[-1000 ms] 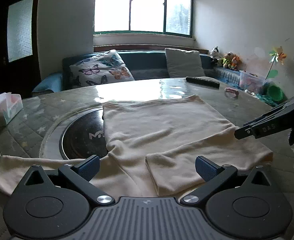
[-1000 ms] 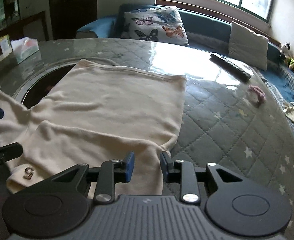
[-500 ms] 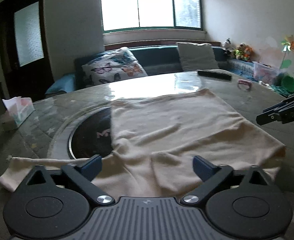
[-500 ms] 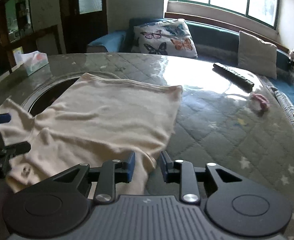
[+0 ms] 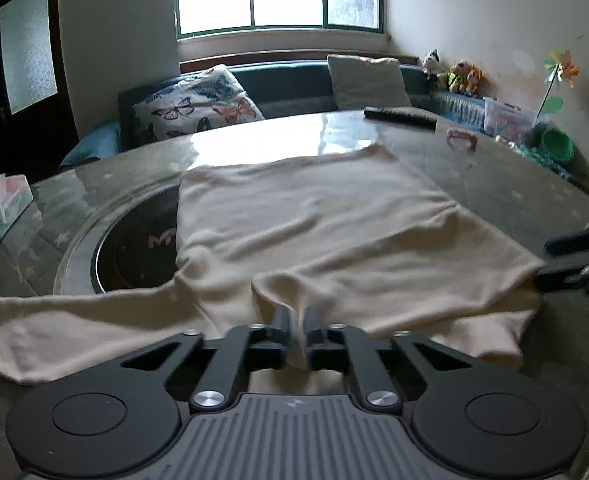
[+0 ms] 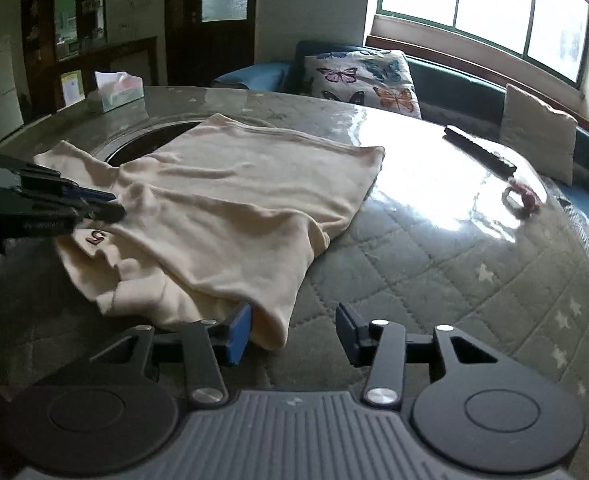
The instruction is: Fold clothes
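A cream long-sleeved shirt (image 5: 318, 224) lies on the round quilted table (image 5: 514, 184), one sleeve stretched to the left (image 5: 54, 320) and the other side folded over the body. My left gripper (image 5: 299, 326) is shut on a fold of the shirt near its collar edge; it also shows at the left of the right wrist view (image 6: 94, 210). My right gripper (image 6: 292, 330) is open, its left finger touching the shirt's near right corner (image 6: 270, 320). The right gripper shows at the right edge of the left wrist view (image 5: 574, 256).
A dark round inset (image 5: 134, 248) sits in the table under the shirt's left part. A tissue box (image 5: 2, 204) stands far left, a remote (image 6: 480, 150) and a pink hair tie (image 6: 522, 196) at the far right. A sofa with cushions (image 5: 198, 104) is behind.
My left gripper has gone from open to shut on the shirt's fold. My right gripper has opened from nearly closed and sits at the shirt's corner.
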Demonstrator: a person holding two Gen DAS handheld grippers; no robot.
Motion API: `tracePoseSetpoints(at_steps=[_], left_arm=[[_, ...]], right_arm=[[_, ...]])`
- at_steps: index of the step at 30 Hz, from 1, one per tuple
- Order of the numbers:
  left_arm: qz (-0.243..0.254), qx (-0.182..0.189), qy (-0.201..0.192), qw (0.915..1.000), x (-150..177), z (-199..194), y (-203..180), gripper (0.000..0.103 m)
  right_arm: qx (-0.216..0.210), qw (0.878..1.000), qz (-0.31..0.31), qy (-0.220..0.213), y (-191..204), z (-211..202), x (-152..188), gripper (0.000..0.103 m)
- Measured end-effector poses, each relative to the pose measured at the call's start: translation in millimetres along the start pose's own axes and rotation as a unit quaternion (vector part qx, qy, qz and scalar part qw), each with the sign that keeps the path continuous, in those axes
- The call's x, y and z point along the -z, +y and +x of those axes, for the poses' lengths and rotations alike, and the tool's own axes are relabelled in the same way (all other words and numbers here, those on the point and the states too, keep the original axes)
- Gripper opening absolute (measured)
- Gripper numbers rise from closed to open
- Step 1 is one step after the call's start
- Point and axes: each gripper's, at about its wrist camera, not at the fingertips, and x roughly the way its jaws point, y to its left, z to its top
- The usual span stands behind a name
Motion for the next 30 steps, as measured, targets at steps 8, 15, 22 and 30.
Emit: tracePoseSetpoints(at_steps=[8, 15, 22, 30], left_arm=[[-0.012, -0.001, -0.021, 0.9997, -11, -15, 7, 0.002], [-0.012, -0.009, -0.002, 0.9999, -2, -13, 15, 0.002], [-0.004, -0.032, 0.022, 0.9992, 12, 0, 16, 0.006], [-0.011, -0.037, 0.027, 0.9989, 20, -2, 23, 0.006]], right_arm=[[0.024, 1.0, 0.009, -0.005, -1, 2, 6, 0.016], [0.017, 1.0, -0.005, 0.006, 2, -10, 16, 0.015], [0.001, 1.0, 0.008, -0.019, -10, -21, -10, 0.015], [-0.026, 0.999, 0.02, -0.009, -5, 36, -41, 0.015]])
